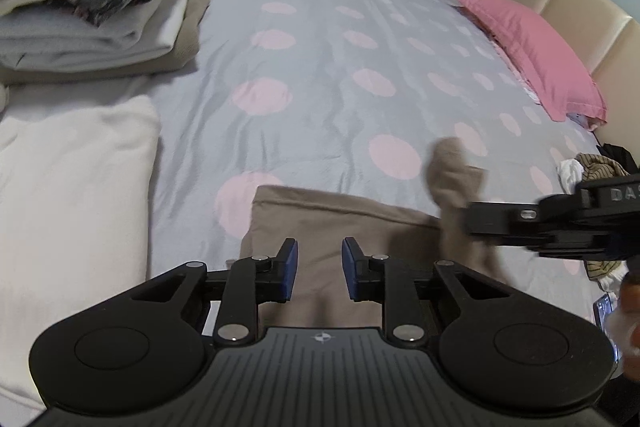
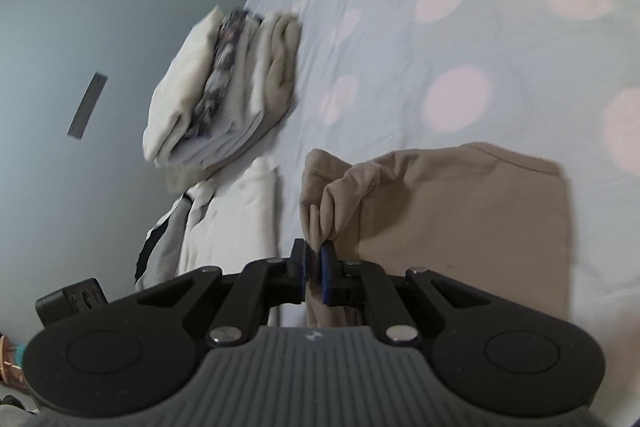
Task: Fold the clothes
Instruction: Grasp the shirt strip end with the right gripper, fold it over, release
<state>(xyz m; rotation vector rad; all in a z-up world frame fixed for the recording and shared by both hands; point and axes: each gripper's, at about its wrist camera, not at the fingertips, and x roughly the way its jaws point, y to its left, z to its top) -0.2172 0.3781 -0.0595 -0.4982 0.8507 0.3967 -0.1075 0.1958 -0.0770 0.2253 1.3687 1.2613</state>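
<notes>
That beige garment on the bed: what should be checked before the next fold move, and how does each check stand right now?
1. Right gripper shut on a bunched edge of the beige garment: ok.
2. Left gripper holding cloth: not ok; its fingers stand apart above the garment.
3. Garment body lying flat on the dotted duvet: ok.
4. Landing area past the garment free of other items: ok.
5. Folded stack out of the way: ok, it sits apart to the left.
6. Whether the lifted edge is one layer or several: cannot tell.

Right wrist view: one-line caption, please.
Right gripper pinching a bunched fold of the tan garment above the polka-dot bed cover.
</notes>
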